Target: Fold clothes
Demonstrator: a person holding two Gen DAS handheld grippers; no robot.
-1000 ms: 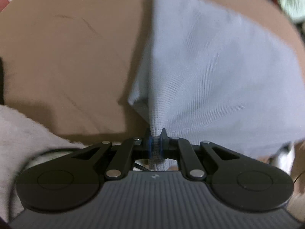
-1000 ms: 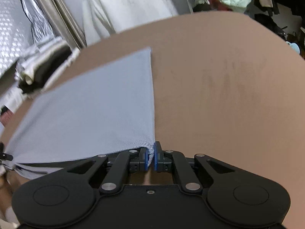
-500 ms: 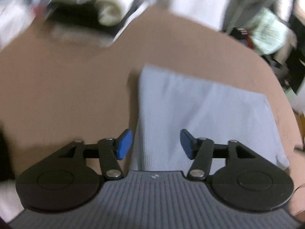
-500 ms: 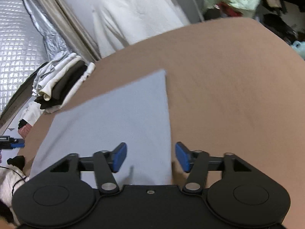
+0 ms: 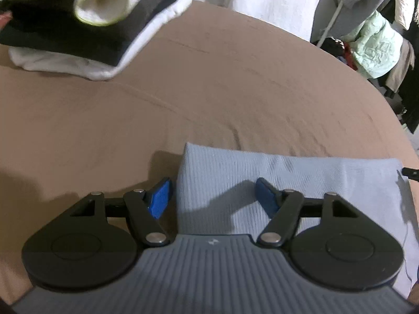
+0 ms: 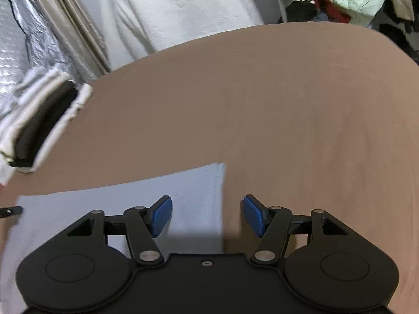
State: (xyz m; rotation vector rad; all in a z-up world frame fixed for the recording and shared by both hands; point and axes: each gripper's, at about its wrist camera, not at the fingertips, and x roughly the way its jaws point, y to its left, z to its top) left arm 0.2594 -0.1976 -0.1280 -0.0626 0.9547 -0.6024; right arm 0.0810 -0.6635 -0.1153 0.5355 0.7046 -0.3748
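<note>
A light blue knit garment [image 5: 301,180] lies folded flat on the brown table [image 5: 209,83]. My left gripper [image 5: 213,196] is open and empty above the garment's left edge. In the right wrist view the same garment [image 6: 131,204] lies at the lower left, and my right gripper [image 6: 208,216] is open and empty above its right edge. The tip of the other gripper shows at the garment's far side in each view [image 5: 409,172].
A stack of folded white, black and grey clothes [image 5: 86,23] sits at the table's far left, also in the right wrist view [image 6: 39,120]. White fabric [image 6: 170,7] and hanging clothes, one pale green [image 5: 374,49], stand beyond the table's far edge.
Both grippers were shut on the garment's corners a second ago. They have let go and opened, then lifted and drawn back, so the garment now lies flat.
</note>
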